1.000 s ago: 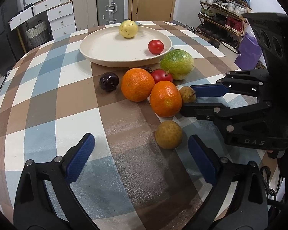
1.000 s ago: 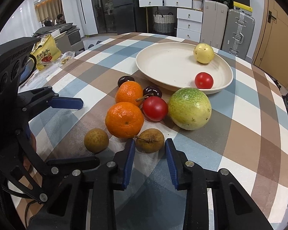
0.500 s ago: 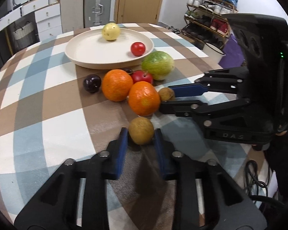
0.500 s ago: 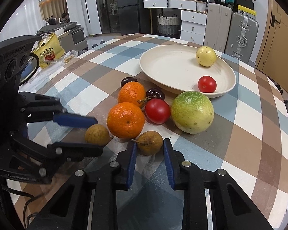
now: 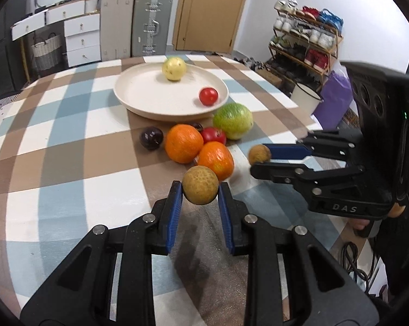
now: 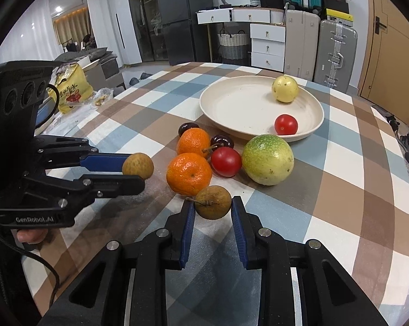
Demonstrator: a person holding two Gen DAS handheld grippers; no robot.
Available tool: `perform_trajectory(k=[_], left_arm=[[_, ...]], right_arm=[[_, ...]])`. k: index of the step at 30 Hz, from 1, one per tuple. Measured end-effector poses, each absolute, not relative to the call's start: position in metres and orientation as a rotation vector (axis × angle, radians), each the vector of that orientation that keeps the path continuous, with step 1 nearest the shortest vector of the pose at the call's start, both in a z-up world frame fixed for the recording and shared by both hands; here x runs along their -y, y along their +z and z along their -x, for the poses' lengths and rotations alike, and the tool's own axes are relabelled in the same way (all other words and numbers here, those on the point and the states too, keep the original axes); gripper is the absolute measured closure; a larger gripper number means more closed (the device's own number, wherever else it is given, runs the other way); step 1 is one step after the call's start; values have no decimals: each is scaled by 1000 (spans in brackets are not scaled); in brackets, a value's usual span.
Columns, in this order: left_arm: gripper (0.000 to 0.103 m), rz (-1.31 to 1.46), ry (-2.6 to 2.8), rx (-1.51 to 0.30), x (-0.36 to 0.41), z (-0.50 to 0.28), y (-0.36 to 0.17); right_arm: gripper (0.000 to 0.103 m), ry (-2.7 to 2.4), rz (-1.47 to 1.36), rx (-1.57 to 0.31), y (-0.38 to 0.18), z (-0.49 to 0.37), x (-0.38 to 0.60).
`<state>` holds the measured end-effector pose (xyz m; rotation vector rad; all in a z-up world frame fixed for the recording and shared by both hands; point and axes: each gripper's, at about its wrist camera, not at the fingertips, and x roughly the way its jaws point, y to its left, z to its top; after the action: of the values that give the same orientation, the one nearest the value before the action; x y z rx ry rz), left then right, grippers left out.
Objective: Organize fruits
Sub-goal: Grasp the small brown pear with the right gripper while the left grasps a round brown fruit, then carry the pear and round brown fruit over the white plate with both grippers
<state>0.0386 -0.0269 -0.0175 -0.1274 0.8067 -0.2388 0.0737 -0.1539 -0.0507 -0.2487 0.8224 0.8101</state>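
Note:
My left gripper (image 5: 200, 190) is shut on a small round brown fruit (image 5: 200, 185), held just above the checked tablecloth. My right gripper (image 6: 213, 205) is shut on a second brown fruit with a stem (image 6: 213, 202), also off the cloth. Each gripper shows in the other's view: the right gripper (image 5: 259, 160) with its brown fruit (image 5: 259, 154), the left gripper (image 6: 138, 172) with its brown fruit (image 6: 138, 165). Ahead lie two oranges (image 5: 184, 143) (image 5: 216, 159), a red tomato (image 5: 213, 135), a big green fruit (image 5: 232, 120) and a dark plum (image 5: 151, 138). The cream plate (image 5: 139, 92) holds a yellow fruit (image 5: 174, 69) and a small tomato (image 5: 208, 96).
A second dark cherry-like fruit (image 6: 222, 141) sits behind the oranges. A yellow snack bag (image 6: 71, 92) lies off the table's left side. Suitcases, drawers and a shoe rack (image 5: 307, 40) stand beyond the table. A hand (image 6: 31, 235) holds the left gripper.
The left jaws closed from wide open onto the brown fruit and lifted it. The right jaws tightened on the stemmed brown fruit and raised it slightly off the cloth.

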Motion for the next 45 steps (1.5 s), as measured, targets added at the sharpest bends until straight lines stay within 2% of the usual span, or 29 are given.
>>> perform_trajectory(k=[21, 45], left_arm=[[79, 107, -180, -713, 14, -20, 24], [79, 118, -155, -703, -7, -107, 22]], right_arm=[[76, 712, 68, -749, 0, -53, 180], [76, 721, 75, -715, 8, -117, 159]])
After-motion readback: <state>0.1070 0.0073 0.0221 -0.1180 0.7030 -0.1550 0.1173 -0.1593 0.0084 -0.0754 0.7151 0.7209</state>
